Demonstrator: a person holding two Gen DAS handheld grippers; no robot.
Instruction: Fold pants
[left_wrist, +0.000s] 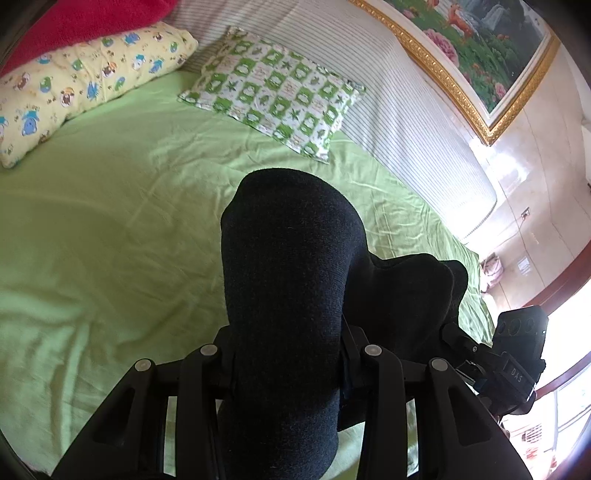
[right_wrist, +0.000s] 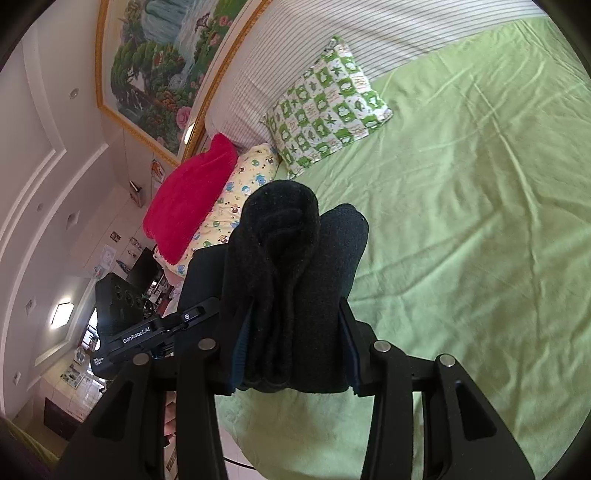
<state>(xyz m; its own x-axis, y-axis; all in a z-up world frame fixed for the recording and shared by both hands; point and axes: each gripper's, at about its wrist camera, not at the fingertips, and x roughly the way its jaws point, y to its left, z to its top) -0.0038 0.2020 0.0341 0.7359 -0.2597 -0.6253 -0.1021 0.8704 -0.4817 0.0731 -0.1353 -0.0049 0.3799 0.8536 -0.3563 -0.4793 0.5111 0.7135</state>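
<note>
The dark navy pants (left_wrist: 288, 266) bulge up thickly between the fingers of my left gripper (left_wrist: 288, 350), which is shut on a bunched fold of them above the green bed sheet (left_wrist: 110, 221). In the right wrist view another thick bunch of the pants (right_wrist: 291, 280) is clamped in my right gripper (right_wrist: 291, 332), its folded layers standing upright between the jaws. The right gripper's body (left_wrist: 517, 354) shows at the lower right of the left view. The left gripper's body (right_wrist: 125, 325) shows at the lower left of the right view. The fingertips of both are buried in the cloth.
A green frog-print pillow (left_wrist: 273, 92) and a yellow cartoon pillow (left_wrist: 85, 74) lie at the head of the bed. A red blanket (right_wrist: 188, 199) rests by them. A striped headboard cushion (left_wrist: 388, 85) and a gold-framed painting (left_wrist: 465, 44) stand behind.
</note>
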